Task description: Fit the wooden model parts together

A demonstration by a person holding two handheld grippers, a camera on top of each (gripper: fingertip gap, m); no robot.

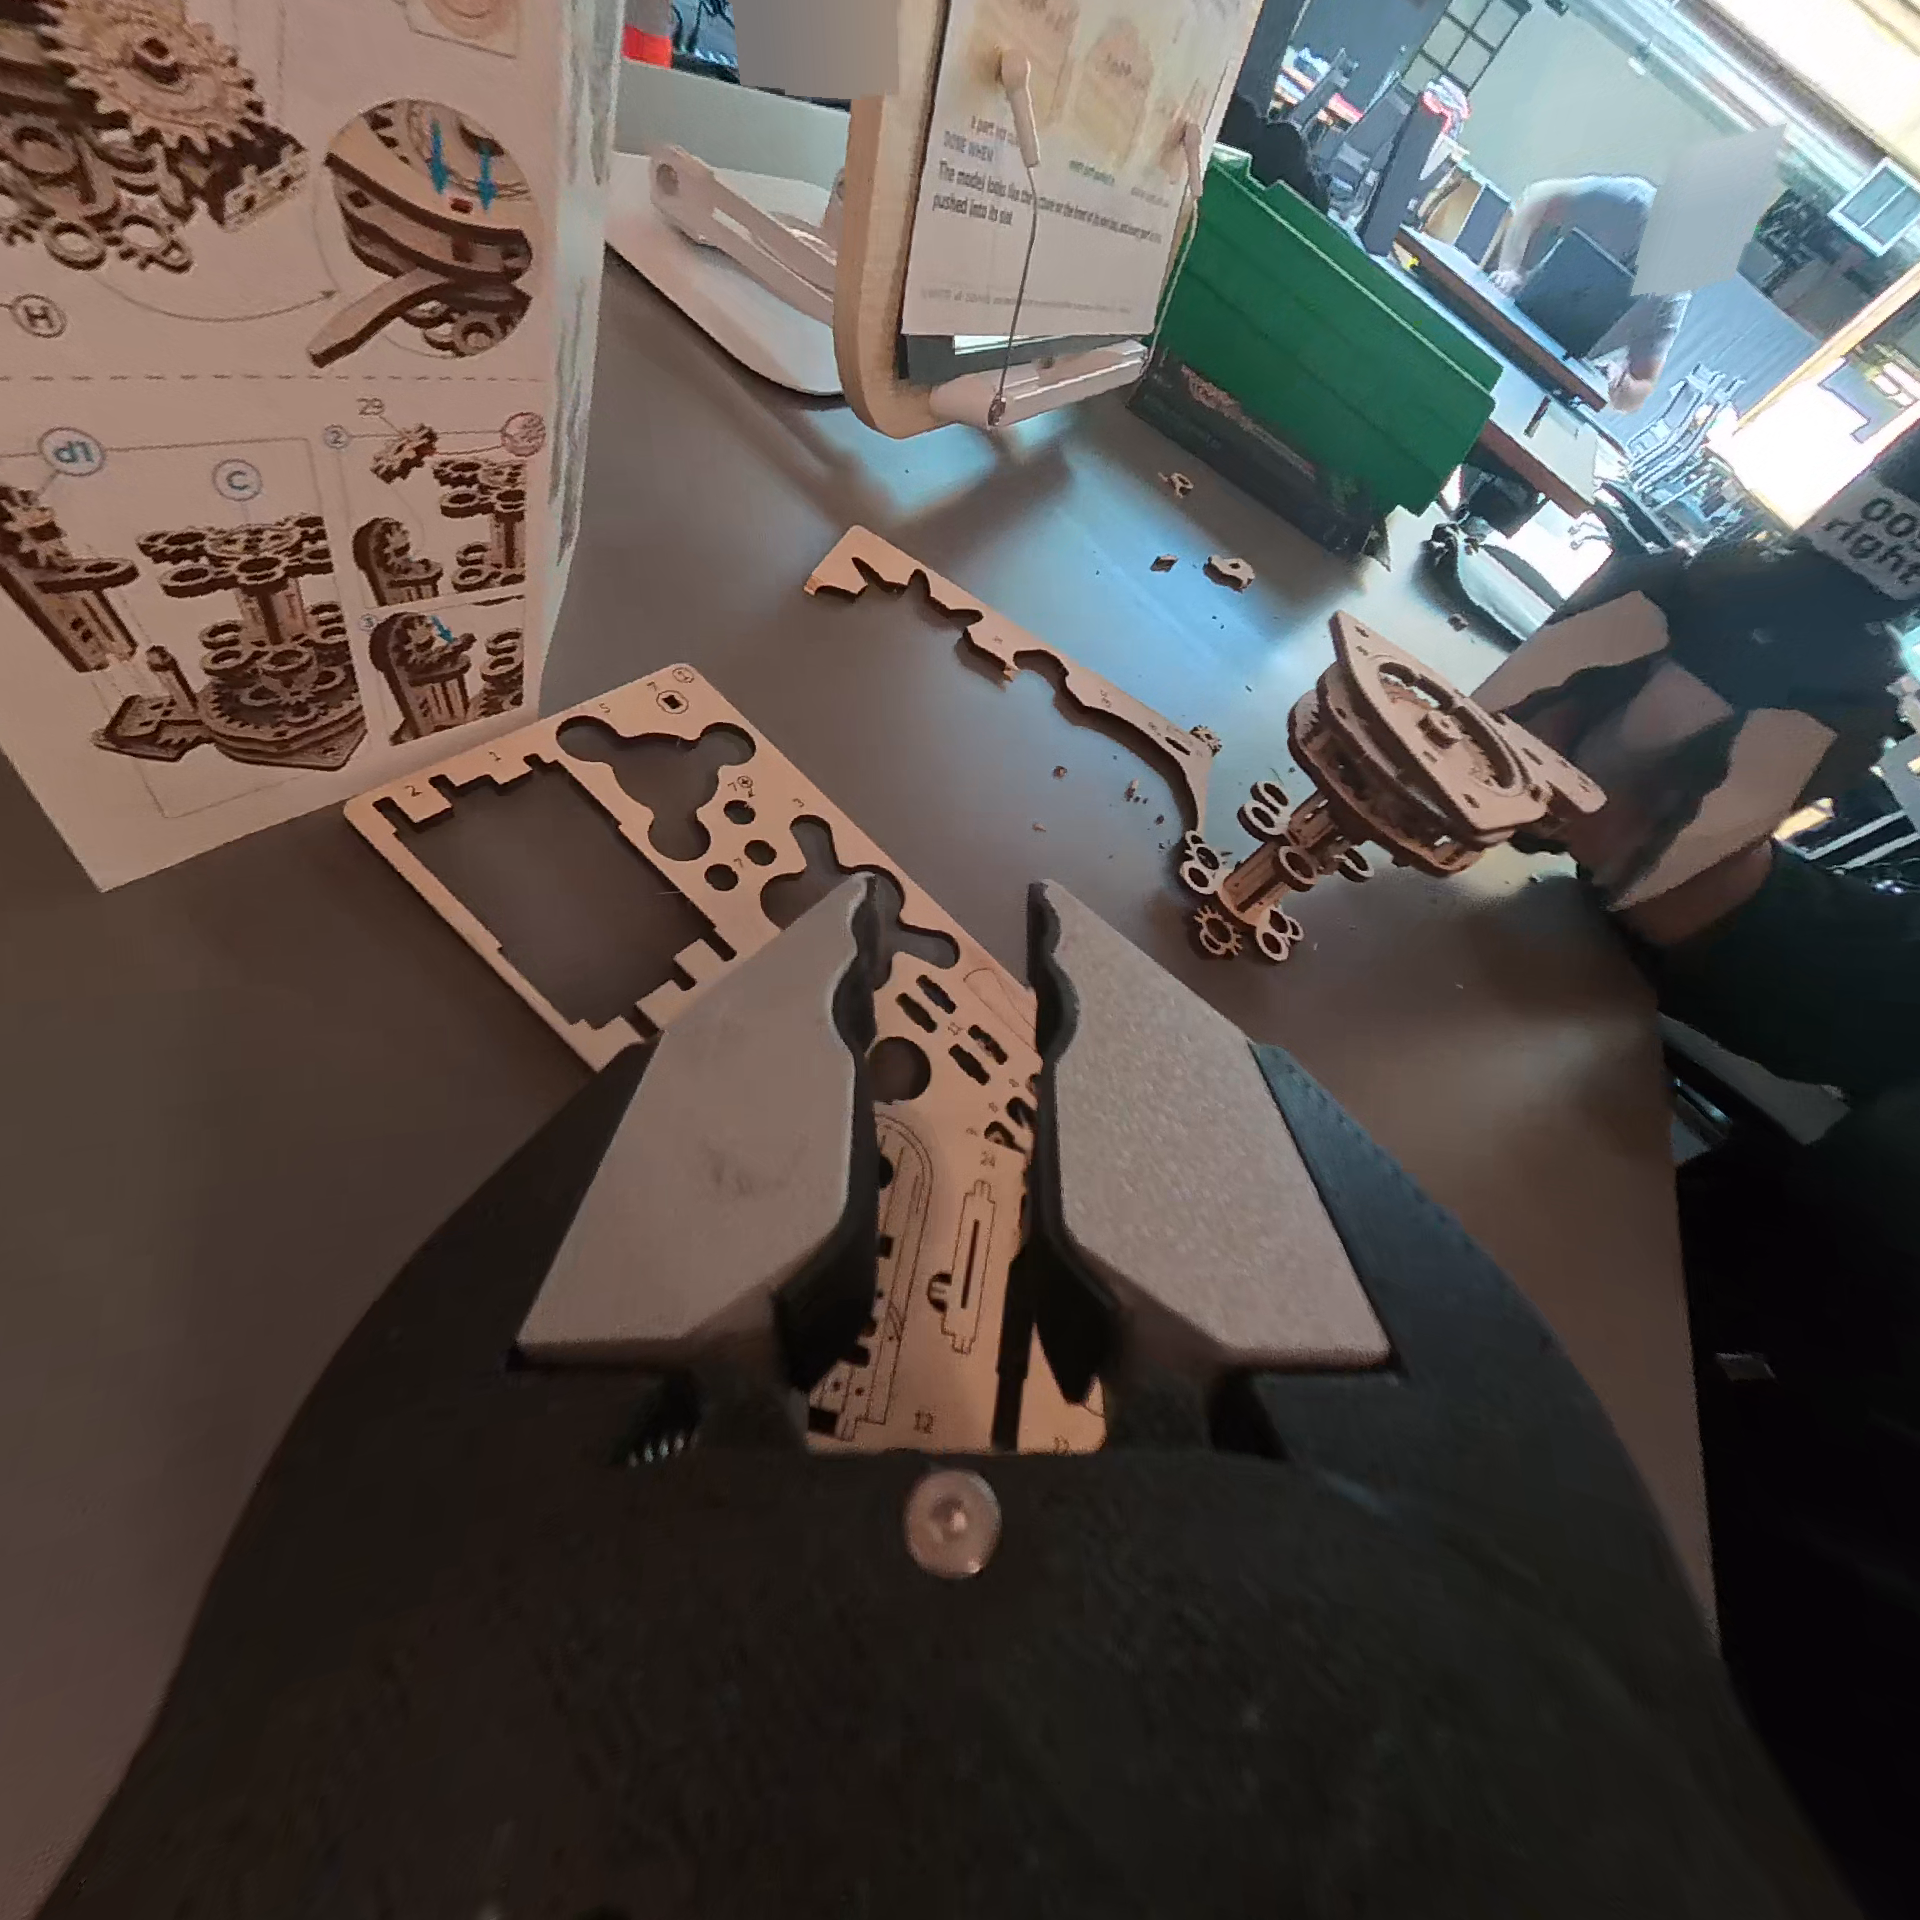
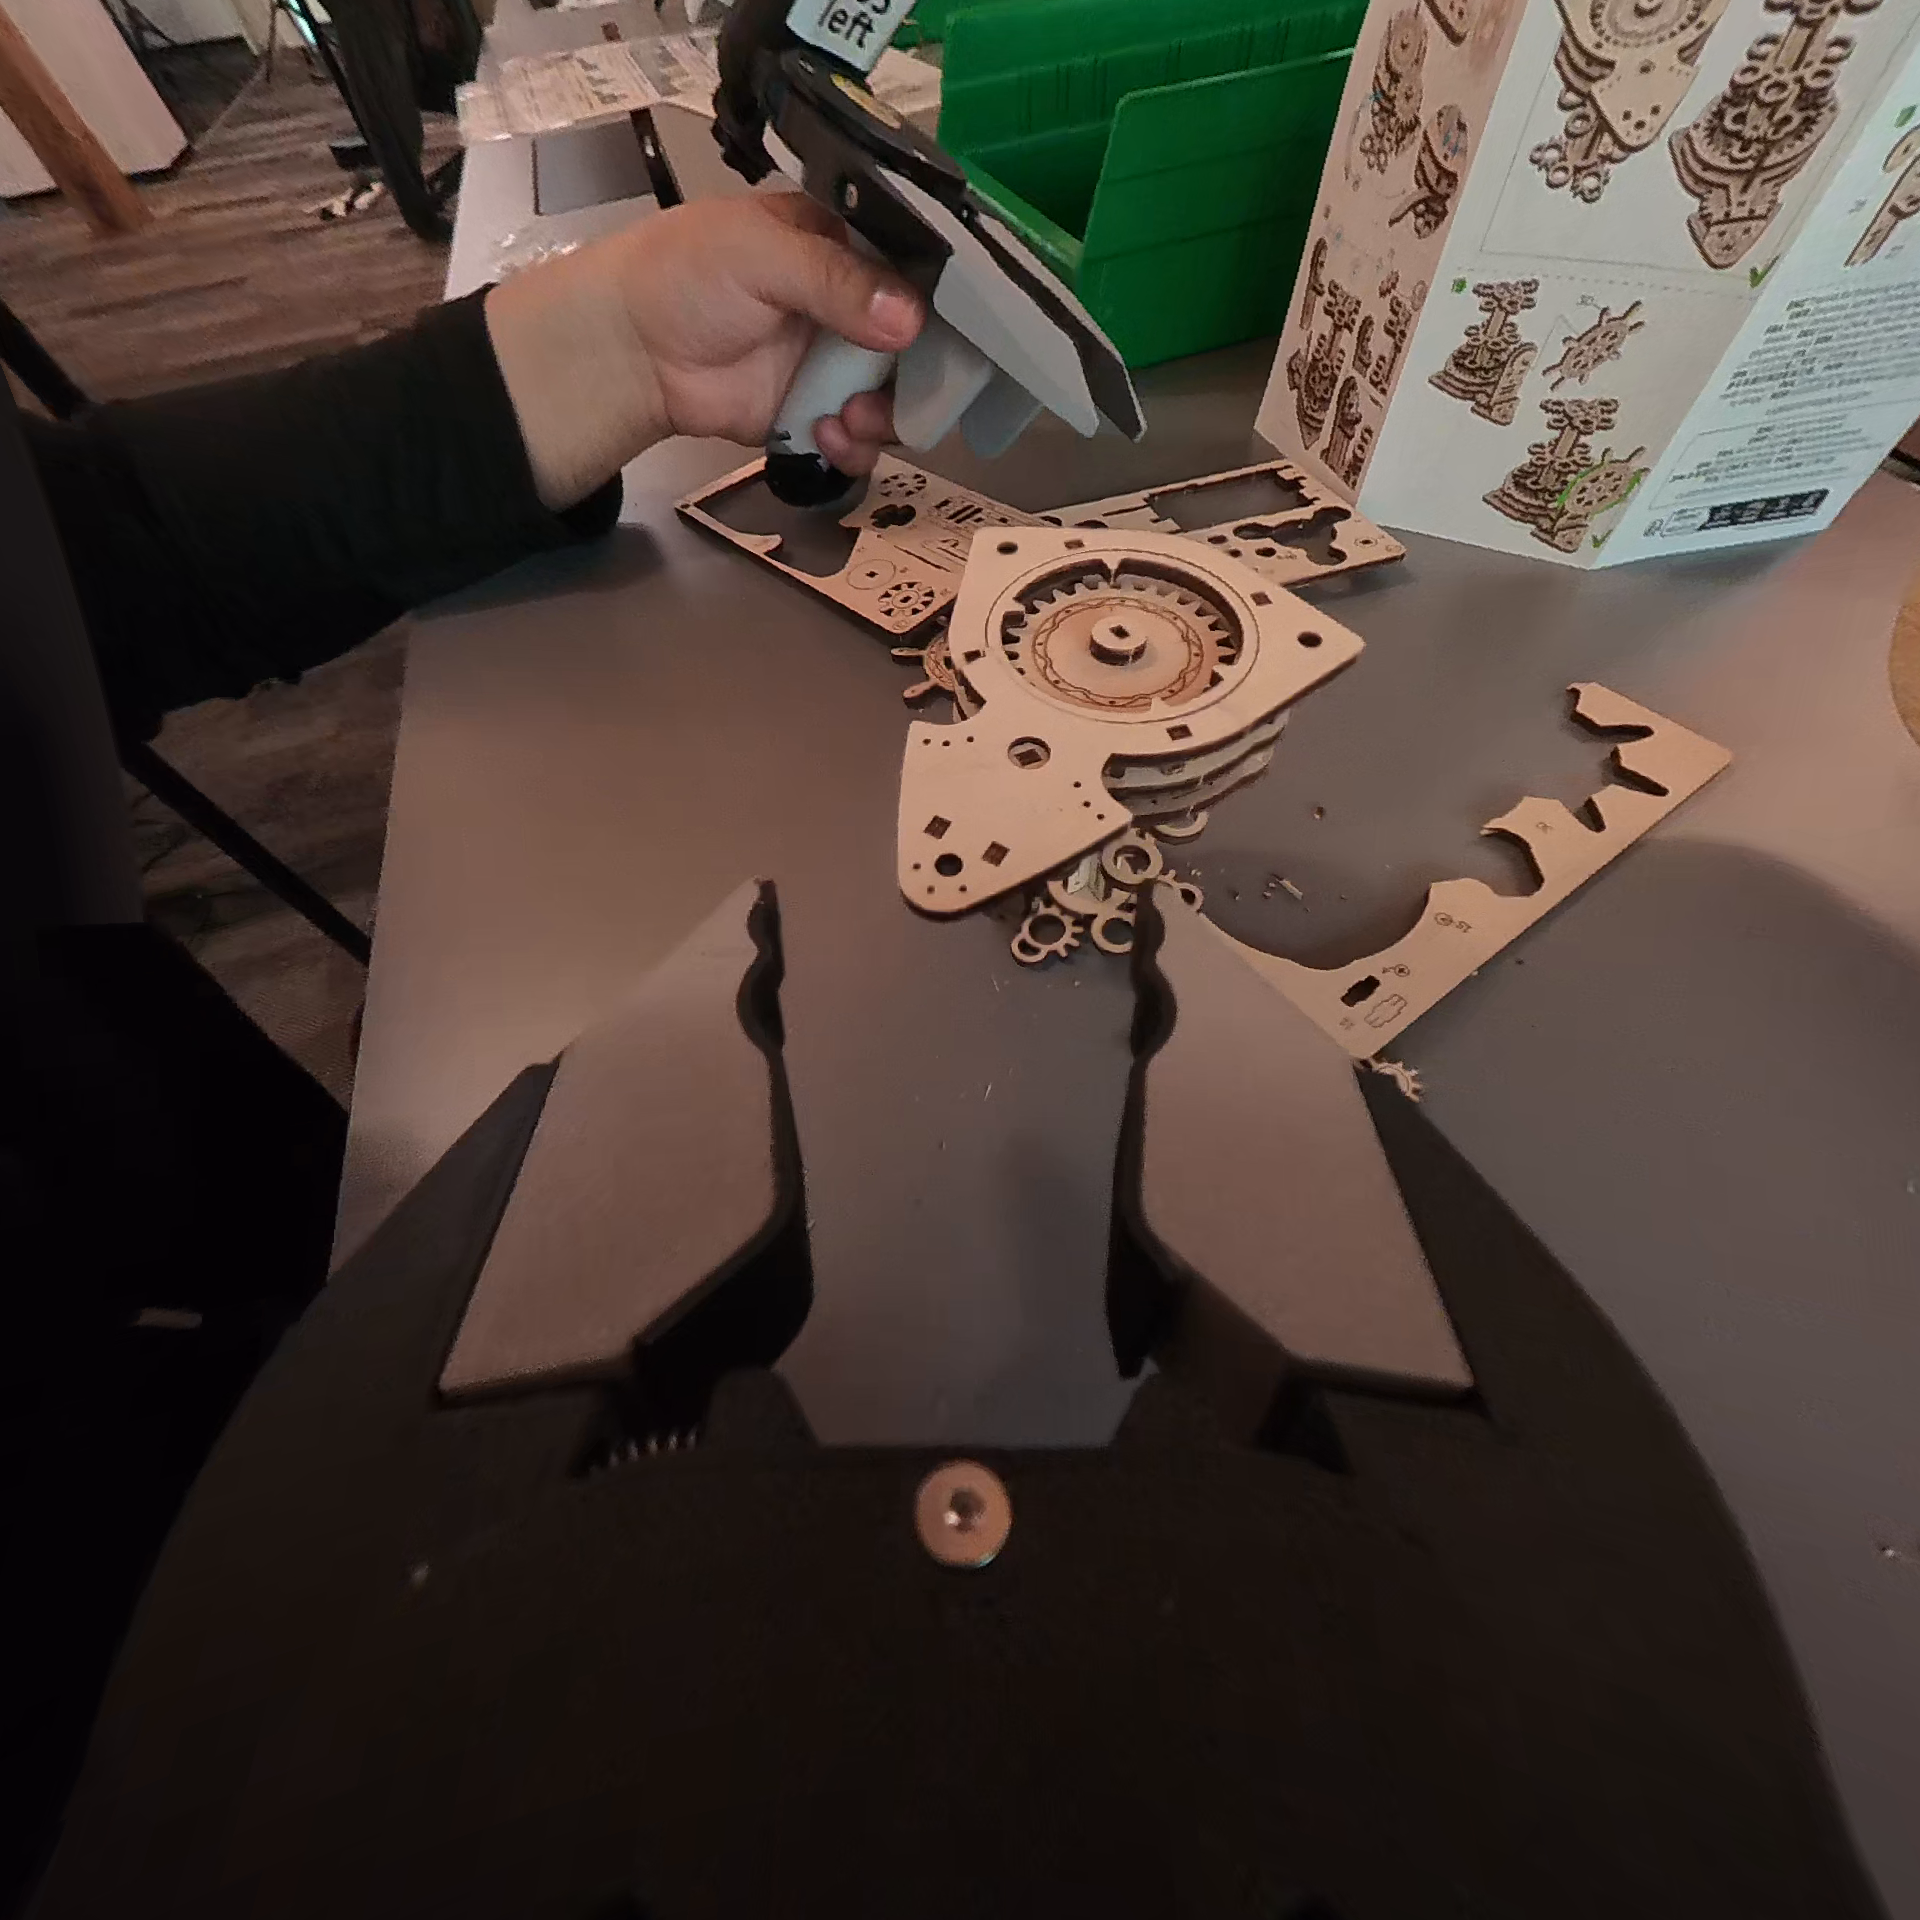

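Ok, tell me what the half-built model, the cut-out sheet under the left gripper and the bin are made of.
Half-built model: thin plywood, seemingly unfinished, with dark, probably laser-cut edges.
Cut-out sheet: same pale ply, matte.
Bin: green, looks like moulded plastic, slightly glossy.

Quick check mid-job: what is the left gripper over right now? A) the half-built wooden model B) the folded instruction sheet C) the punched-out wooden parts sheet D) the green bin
C: in the left wrist view the open left gripper hangs over the wooden parts sheet, nothing between its fingers.
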